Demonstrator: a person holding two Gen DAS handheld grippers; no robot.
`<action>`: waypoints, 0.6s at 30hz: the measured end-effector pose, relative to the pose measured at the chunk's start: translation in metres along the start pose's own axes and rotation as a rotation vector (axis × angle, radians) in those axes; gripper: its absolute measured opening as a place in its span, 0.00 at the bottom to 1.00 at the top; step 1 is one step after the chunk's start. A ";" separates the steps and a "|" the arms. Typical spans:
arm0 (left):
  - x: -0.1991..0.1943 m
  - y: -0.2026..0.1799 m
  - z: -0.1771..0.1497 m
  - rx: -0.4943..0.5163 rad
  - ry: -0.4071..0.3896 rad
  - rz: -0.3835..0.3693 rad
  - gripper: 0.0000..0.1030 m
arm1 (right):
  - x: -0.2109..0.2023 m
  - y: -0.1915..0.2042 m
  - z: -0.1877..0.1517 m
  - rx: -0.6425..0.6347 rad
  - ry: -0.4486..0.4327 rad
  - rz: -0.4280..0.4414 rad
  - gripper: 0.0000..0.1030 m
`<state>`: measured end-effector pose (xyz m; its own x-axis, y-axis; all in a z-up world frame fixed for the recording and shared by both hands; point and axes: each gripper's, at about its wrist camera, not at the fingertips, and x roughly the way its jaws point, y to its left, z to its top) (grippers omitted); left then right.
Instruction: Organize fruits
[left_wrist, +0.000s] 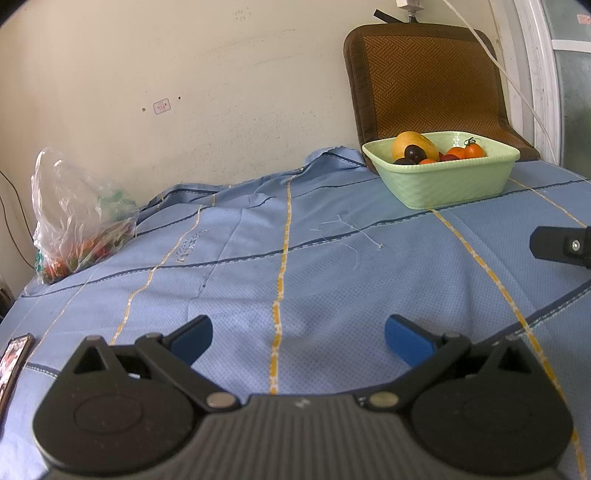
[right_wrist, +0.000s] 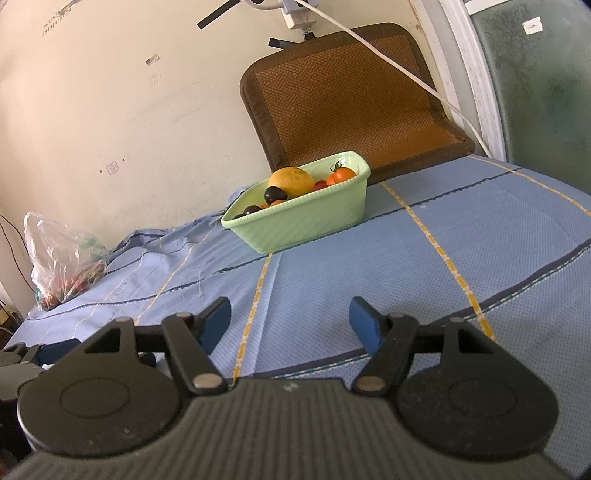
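A pale green basket (left_wrist: 447, 181) stands at the back of the blue cloth, in front of a brown mat. It holds a yellow mango (left_wrist: 413, 144), dark plums (left_wrist: 413, 152) and orange-red tomatoes (left_wrist: 473, 149). The right wrist view shows the basket (right_wrist: 303, 221), mango (right_wrist: 290, 181), a plum (right_wrist: 273, 194) and a tomato (right_wrist: 341, 174). My left gripper (left_wrist: 298, 338) is open and empty, low over the cloth, well short of the basket. My right gripper (right_wrist: 290, 325) is open and empty, also short of it. Part of the right gripper shows at the left view's right edge.
A clear plastic bag (left_wrist: 75, 218) with red and green contents lies at the back left by the wall; it also shows in the right wrist view (right_wrist: 62, 258). A phone (left_wrist: 13, 363) lies at the left edge. A woven brown mat (left_wrist: 428, 81) leans on the wall. A white cable (right_wrist: 402, 70) hangs across it.
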<state>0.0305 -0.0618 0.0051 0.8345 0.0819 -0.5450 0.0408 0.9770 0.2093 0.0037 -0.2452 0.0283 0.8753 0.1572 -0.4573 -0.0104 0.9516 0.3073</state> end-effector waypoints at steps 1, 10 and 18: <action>0.000 0.000 0.000 0.001 -0.001 0.001 1.00 | 0.000 0.000 0.000 0.000 -0.001 0.001 0.71; -0.002 -0.002 0.000 0.013 -0.012 0.007 1.00 | 0.001 -0.001 0.001 -0.003 -0.001 0.006 0.71; -0.003 -0.005 0.000 0.033 -0.021 0.016 1.00 | 0.001 -0.001 0.000 -0.003 -0.001 0.008 0.71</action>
<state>0.0281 -0.0668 0.0060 0.8466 0.0929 -0.5241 0.0451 0.9686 0.2445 0.0048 -0.2459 0.0279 0.8759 0.1643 -0.4537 -0.0187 0.9511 0.3084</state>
